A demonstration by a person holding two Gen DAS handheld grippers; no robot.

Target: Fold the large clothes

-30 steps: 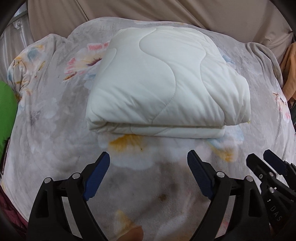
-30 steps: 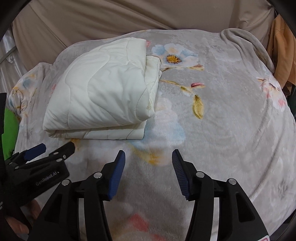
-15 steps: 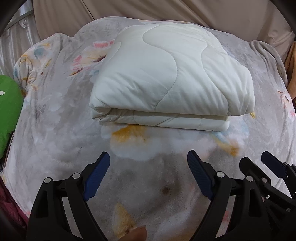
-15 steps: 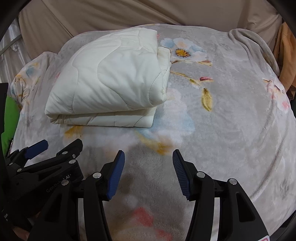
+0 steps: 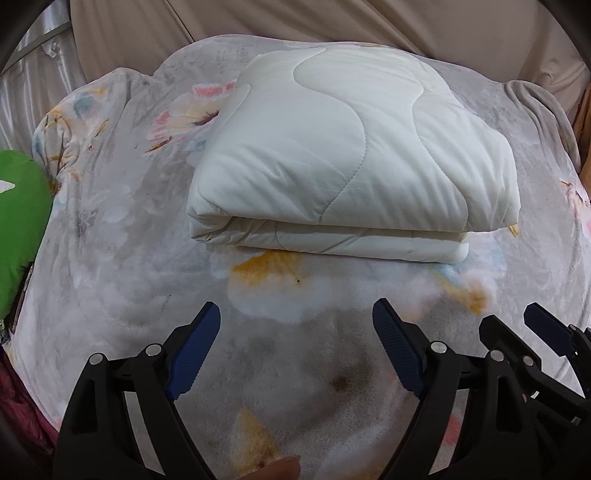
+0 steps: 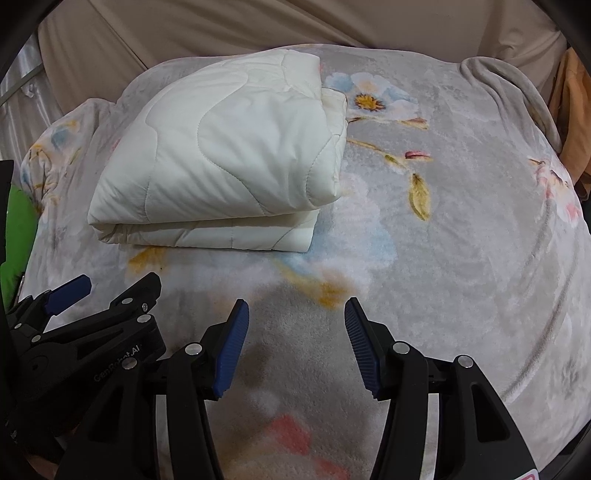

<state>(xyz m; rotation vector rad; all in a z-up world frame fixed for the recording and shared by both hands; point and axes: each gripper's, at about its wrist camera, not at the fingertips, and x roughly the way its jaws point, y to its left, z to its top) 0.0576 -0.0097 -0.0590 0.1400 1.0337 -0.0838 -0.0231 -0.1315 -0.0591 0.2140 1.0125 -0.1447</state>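
Observation:
A white quilted blanket (image 5: 351,155) lies folded into a thick rectangle on the grey flowered bedspread (image 5: 129,258); the right wrist view shows the same blanket (image 6: 229,158) at upper left. My left gripper (image 5: 295,343) hovers over the bedspread just in front of the blanket's near folded edge, open, nothing between its blue pads. My right gripper (image 6: 295,343) stands open and empty to the right of the left one, over bare bedspread (image 6: 461,240). In each view the other gripper shows at the side: the right gripper (image 5: 517,332) and the left gripper (image 6: 110,291).
A beige cloth (image 5: 295,22) hangs behind the bed. A green object (image 5: 18,229) sits at the left edge, and orange fabric (image 6: 572,122) at the far right. A fold of the bedspread (image 6: 509,88) bunches at the back right corner.
The blanket sits slightly lower and closer in both views than a second ago, as both grippers tipped a little. Both stay open and empty.

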